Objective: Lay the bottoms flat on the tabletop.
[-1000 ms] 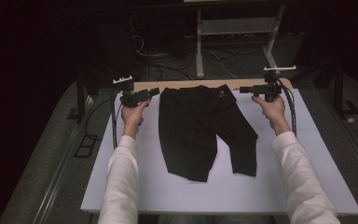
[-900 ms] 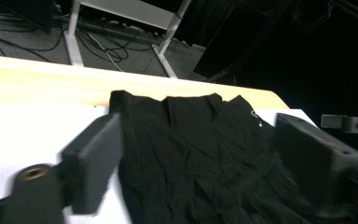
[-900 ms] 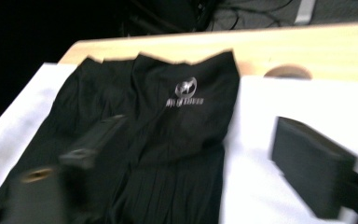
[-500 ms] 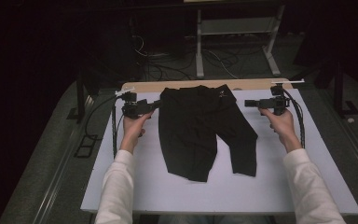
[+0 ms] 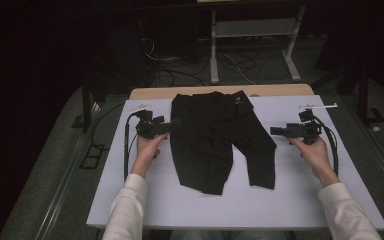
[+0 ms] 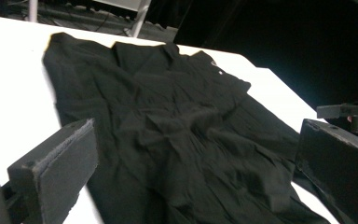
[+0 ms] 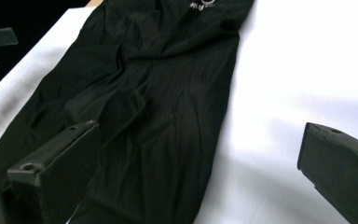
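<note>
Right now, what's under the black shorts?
The shorts lie flat on the white board, which shows all around them. Whatever part of the board, or anything else, sits beneath the cloth is covered.

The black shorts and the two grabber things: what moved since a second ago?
Both grippers pulled back from the far waistband end toward the person. The left gripper now sits at the left edge of the black shorts, jaws open. The right gripper also swung outward, open, off the cloth. The shorts stayed flat on the white table.
</note>
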Demonstrator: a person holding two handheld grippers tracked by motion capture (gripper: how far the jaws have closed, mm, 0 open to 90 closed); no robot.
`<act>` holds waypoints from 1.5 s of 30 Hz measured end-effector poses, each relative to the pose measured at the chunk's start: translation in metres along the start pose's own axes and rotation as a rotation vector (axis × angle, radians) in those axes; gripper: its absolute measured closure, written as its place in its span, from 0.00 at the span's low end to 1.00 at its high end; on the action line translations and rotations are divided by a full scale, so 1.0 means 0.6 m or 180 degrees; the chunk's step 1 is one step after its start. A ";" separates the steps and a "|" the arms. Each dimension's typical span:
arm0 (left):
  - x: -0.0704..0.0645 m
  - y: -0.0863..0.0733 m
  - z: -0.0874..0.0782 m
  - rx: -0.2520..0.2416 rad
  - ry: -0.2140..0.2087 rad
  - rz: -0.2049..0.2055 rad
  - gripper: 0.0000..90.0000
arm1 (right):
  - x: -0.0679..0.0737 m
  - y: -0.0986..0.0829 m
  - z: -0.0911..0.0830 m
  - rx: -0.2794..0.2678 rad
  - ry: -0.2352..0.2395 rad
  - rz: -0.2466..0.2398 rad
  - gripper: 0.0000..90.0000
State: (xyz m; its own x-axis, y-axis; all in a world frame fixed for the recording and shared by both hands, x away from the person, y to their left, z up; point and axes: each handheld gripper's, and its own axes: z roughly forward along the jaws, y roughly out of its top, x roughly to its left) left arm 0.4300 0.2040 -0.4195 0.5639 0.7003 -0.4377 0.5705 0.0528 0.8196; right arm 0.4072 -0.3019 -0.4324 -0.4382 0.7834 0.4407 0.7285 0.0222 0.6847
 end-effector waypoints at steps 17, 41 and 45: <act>-0.091 -0.027 -0.008 0.0013 -0.0327 0.0353 0.00 | 0.043 -0.078 -0.062 0.0107 0.0050 -0.0070 0.03; -0.179 -0.078 -0.005 0.0155 -0.0773 0.0613 0.00 | 0.094 -0.141 -0.037 0.0779 0.0195 -0.0052 0.42; -0.181 -0.081 0.000 0.0180 -0.0791 0.0626 0.00 | 0.100 -0.140 -0.029 0.0847 0.0232 -0.0035 0.55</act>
State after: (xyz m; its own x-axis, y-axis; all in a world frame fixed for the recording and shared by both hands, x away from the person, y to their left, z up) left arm 0.3408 0.1253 -0.4117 0.7913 0.4974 -0.3556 0.4645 -0.1108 0.8786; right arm 0.3105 -0.2680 -0.4533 -0.4765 0.7356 0.4814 0.8320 0.2004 0.5173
